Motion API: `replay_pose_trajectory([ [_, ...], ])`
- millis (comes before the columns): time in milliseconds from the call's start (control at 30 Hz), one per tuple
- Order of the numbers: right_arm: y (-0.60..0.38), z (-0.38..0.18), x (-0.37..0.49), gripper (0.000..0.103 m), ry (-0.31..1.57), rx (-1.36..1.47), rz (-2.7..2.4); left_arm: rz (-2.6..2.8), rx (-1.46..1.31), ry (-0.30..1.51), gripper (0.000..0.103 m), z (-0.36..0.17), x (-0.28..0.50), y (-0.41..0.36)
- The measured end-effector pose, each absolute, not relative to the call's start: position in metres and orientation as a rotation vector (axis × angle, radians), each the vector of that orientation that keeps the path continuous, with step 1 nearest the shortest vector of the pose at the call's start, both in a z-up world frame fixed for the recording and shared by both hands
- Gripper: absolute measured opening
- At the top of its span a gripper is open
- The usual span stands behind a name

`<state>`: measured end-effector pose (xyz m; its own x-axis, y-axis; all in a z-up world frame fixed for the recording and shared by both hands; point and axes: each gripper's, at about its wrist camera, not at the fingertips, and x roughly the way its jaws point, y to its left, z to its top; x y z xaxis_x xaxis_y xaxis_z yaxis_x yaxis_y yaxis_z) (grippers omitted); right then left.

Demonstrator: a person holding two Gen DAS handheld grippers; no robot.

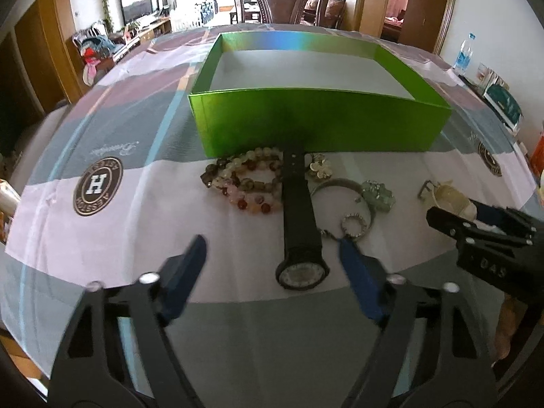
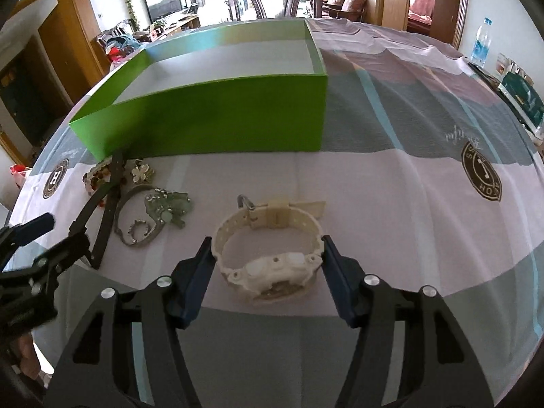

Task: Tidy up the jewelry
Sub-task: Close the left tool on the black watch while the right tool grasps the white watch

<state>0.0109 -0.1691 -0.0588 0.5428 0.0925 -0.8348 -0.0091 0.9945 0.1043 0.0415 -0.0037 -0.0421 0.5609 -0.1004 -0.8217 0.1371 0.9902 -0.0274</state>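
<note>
My left gripper [image 1: 272,255] spread wide, grasping nothing; black watch [image 1: 301,238] lies flat between fingers, strap end touching green box [image 1: 319,122]. Bead bracelets [image 1: 246,182] left of strap. My right gripper [image 2: 267,255] spread wide, straddling white watch [image 2: 268,255] on tablecloth [image 2: 391,204]; contact with the fingers cannot be told.

Glossy green cardboard box [image 1: 319,119], matt black-strapped watch [image 1: 301,224], printed cloth tablecloth [image 1: 136,183].

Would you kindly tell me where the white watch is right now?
In the right wrist view, the white watch lies on the tablecloth between the open right tongs, in front of the green box.
</note>
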Motion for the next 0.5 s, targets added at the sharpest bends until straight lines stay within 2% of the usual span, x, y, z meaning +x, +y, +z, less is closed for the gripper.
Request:
replay_pose_trajectory([
  [67, -0.17, -0.06, 0.009, 0.061, 0.986, 0.092, 0.07, -0.15, 0.033, 0.985, 0.057, -0.046, 0.047, -0.004],
  [233, -0.171, -0.061, 0.013, 0.061, 0.977, 0.077, 0.067, -0.164, 0.053, 1.012, 0.055, -0.055, 0.051, -0.01],
  [267, -0.171, -0.061, 0.014, 0.061, 0.978, 0.072, 0.066, -0.177, 0.048, 1.016, 0.048, -0.057, 0.052, -0.011],
  [300, -0.171, -0.061, 0.015, 0.061, 0.978, 0.069, 0.066, -0.195, 0.035, 1.019, 0.032, -0.058, 0.052, -0.012],
  [500, -0.17, -0.054, 0.014, 0.061, 0.959, 0.069, 0.072, -0.199, 0.022, 0.987, 0.031, -0.048, 0.049, -0.007],
])
